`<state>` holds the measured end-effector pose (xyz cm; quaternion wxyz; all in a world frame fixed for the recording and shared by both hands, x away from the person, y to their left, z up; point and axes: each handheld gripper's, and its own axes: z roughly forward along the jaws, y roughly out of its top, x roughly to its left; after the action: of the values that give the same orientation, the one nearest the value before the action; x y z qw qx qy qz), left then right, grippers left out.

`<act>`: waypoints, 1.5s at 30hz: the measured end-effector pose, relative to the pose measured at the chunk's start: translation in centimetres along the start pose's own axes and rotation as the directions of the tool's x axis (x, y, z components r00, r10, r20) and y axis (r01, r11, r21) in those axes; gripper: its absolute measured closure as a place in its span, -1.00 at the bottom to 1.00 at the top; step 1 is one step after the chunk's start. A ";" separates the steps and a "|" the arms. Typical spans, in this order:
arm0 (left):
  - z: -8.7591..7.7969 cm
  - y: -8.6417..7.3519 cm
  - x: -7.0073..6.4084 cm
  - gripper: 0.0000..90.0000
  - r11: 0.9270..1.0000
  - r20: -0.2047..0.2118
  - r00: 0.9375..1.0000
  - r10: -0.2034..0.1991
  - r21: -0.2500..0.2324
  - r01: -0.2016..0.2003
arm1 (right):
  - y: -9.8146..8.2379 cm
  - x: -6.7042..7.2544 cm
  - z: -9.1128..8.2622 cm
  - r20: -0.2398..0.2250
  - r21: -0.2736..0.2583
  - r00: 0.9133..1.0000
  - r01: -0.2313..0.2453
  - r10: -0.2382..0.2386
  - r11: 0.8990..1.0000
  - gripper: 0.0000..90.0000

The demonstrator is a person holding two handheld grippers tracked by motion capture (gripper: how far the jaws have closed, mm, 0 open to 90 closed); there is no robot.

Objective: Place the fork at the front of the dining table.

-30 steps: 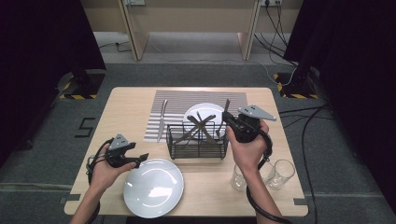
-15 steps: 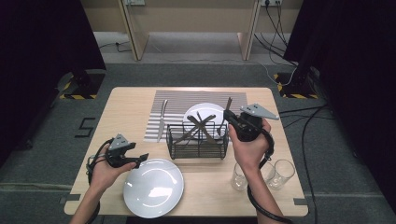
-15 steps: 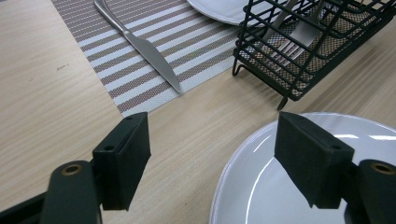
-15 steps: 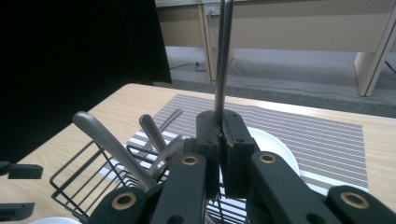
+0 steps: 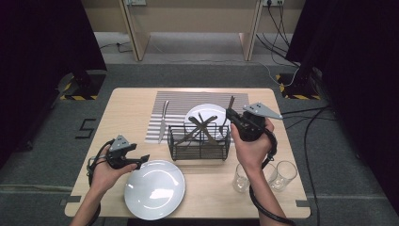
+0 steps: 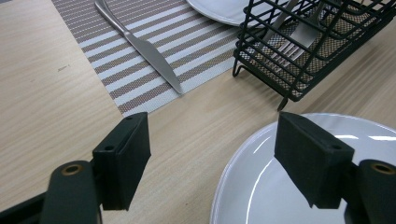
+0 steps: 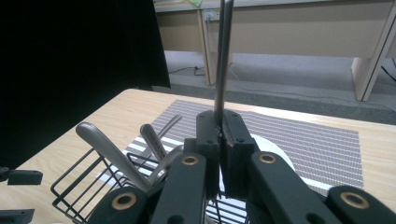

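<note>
Right gripper (image 7: 219,135) clamped on a slim metal utensil handle (image 7: 223,56), held upright over the black wire cutlery basket (image 5: 200,141); which kind of utensil, impossible to tell. Basket sitting at the striped placemat's (image 5: 179,106) near edge, more cutlery crossed inside. Left gripper (image 6: 212,154) spread wide, gripping nothing, hovering at the rim of the near white plate (image 6: 261,186). Table knife (image 6: 140,44) lying on the placemat.

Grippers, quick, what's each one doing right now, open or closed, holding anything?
Left gripper: open, empty, over the near white plate's edge.
Right gripper: closed on a slim metal utensil, held upright above the wire basket.
</note>
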<state>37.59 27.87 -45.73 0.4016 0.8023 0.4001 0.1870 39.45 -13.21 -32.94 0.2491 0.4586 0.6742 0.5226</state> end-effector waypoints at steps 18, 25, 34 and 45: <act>0.0 0.1 0.0 -0.41 1.000 -0.003 1.000 -0.001 -0.003 0.001 | 0.6 -0.1 -0.3 -0.008 -0.016 1.000 -0.008 0.007 1.000 0.94; 0.1 0.2 -0.1 -0.41 1.000 0.000 1.000 0.002 0.000 -0.002 | 1.0 -0.2 -0.5 -0.009 -0.031 1.000 -0.009 0.009 0.999 0.94; 0.0 0.2 -0.1 -0.41 1.000 0.000 1.000 -0.001 -0.002 0.001 | 1.2 -0.3 -0.6 -0.009 -0.034 1.000 -0.013 0.013 0.999 0.94; 0.0 0.2 -0.1 -0.41 1.000 0.000 1.000 -0.001 -0.002 0.001 | 1.6 -0.3 -0.8 -0.012 -0.042 1.000 -0.017 0.017 0.999 0.94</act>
<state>37.67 27.73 -45.58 0.4024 0.8018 0.4001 0.1872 39.54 -13.74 -31.19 0.2504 0.4559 0.6606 0.5413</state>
